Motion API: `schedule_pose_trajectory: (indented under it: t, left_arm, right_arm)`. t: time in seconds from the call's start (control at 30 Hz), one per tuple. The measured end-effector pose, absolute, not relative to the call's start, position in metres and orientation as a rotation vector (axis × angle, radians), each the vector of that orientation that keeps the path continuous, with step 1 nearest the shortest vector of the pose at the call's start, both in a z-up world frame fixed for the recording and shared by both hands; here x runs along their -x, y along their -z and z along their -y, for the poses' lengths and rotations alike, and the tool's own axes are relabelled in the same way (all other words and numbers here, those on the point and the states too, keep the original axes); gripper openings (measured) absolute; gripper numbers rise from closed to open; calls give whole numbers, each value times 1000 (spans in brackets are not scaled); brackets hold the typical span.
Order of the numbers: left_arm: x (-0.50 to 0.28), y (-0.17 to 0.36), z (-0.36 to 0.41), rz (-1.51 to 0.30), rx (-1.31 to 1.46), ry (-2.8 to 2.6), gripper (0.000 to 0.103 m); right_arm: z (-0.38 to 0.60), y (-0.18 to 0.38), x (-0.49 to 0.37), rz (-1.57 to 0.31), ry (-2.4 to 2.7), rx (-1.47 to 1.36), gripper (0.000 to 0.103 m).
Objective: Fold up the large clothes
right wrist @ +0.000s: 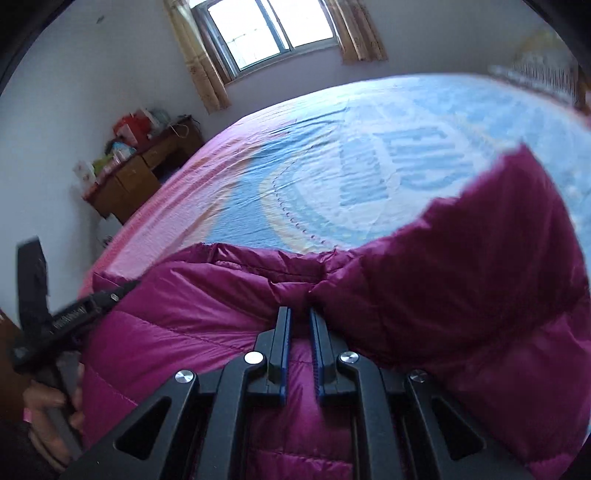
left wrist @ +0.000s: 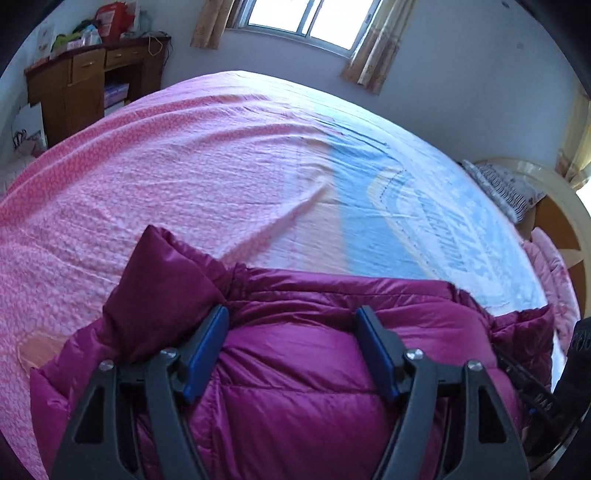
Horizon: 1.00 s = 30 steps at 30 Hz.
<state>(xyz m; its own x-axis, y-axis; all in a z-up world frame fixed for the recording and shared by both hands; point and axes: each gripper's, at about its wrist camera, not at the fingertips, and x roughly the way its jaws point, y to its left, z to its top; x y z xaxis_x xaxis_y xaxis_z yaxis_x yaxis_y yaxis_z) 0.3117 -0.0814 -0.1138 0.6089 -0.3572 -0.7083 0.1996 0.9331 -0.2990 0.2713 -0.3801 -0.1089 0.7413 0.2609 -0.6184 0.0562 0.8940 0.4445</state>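
A magenta quilted down jacket (left wrist: 295, 369) lies on the near part of the bed. My left gripper (left wrist: 293, 317) is open, its fingers spread over the jacket's padded body, with a sleeve (left wrist: 159, 288) bunched up just left of the left finger. My right gripper (right wrist: 300, 314) is shut on a fold of the jacket (right wrist: 207, 317) where the right sleeve (right wrist: 480, 258) meets the body; that sleeve is lifted up to the right. The left gripper also shows at the left edge of the right wrist view (right wrist: 74, 314).
The bed is covered with a pink sheet (left wrist: 147, 177) and a blue patterned sheet (left wrist: 424, 206). A wooden desk (left wrist: 88, 85) with clutter stands at the far left wall. A window (left wrist: 306, 18) is behind the bed. Pillows (left wrist: 506, 188) and a headboard are at the right.
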Motion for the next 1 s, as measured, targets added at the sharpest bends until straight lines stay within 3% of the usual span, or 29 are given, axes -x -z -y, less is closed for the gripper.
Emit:
schedule_pose_trajectory:
  t: [0.07, 0.33, 0.47, 0.83, 1.0]
  left_arm:
    - [-313, 116, 80, -863, 204, 332, 74]
    - [-316, 119, 84, -865, 171, 341, 78]
    - [-315, 119, 84, -865, 168, 341, 78]
    - [-315, 119, 94, -866, 107, 310, 79]
    - [-316, 119, 95, -869, 99, 305, 79]
  right_arm:
    - [401, 120, -270, -718, -165, -611, 0]
    - [402, 117, -261, -701, -154, -640, 0]
    - [416, 98, -219, -606, 17, -604, 0]
    - [462, 129, -200, -639, 71, -786, 0]
    - [442, 103, -197, -722, 192, -620, 0]
